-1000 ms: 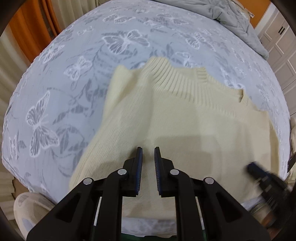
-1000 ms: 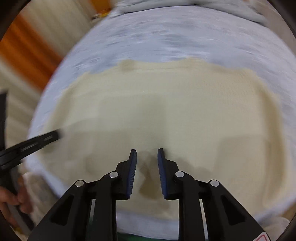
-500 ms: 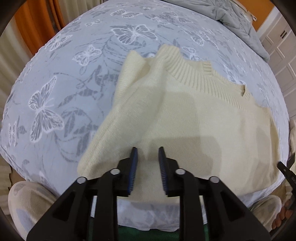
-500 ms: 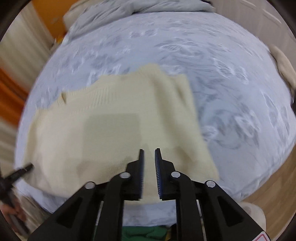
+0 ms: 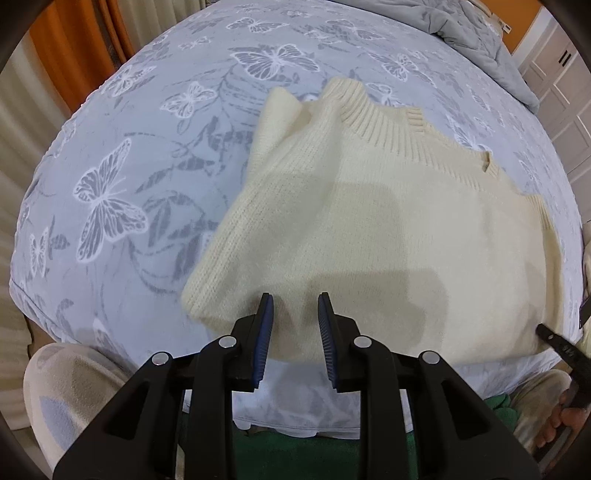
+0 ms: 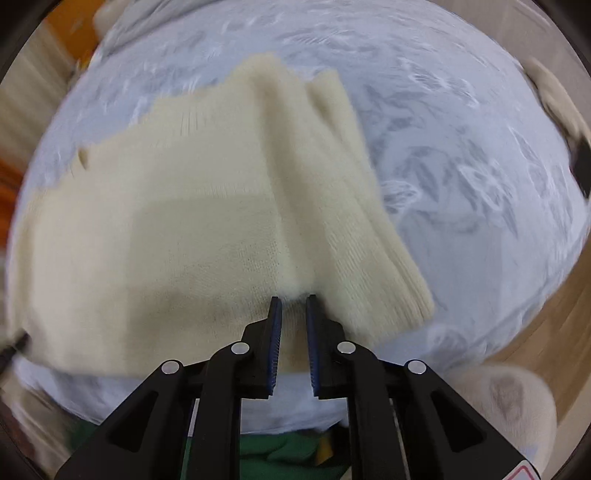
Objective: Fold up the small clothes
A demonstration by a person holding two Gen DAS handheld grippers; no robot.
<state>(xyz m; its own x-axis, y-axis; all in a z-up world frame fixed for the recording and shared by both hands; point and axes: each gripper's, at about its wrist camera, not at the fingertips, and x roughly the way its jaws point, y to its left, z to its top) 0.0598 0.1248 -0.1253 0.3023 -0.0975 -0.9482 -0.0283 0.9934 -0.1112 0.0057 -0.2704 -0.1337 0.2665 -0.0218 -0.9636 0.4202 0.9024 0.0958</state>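
Observation:
A cream knitted sweater point(image 5: 388, 221) lies flat on the bed, its ribbed collar at the far side and its near hem at the bed's front edge. It also shows in the right wrist view point(image 6: 192, 206), with a folded sleeve or side along its right edge. My left gripper point(image 5: 294, 314) is open and empty, just above the sweater's near left hem. My right gripper point(image 6: 293, 314) is slightly open and empty over the near hem beside the folded side; that view is blurred. The right gripper's tip point(image 5: 554, 339) shows at the far right of the left wrist view.
The bed has a grey-blue butterfly-print cover point(image 5: 122, 192). A grey quilt point(image 5: 480, 33) is bunched at the far end. Orange curtains point(image 5: 62, 48) hang at the left. The person's knees point(image 5: 62, 387) and green clothing point(image 5: 295, 454) are below the bed edge. Wooden floor point(image 6: 546, 332) lies to the right.
Both grippers have pulled back toward the near bed edge. The left jaws have opened wider. The right gripper has swung from the sweater's middle to its right side.

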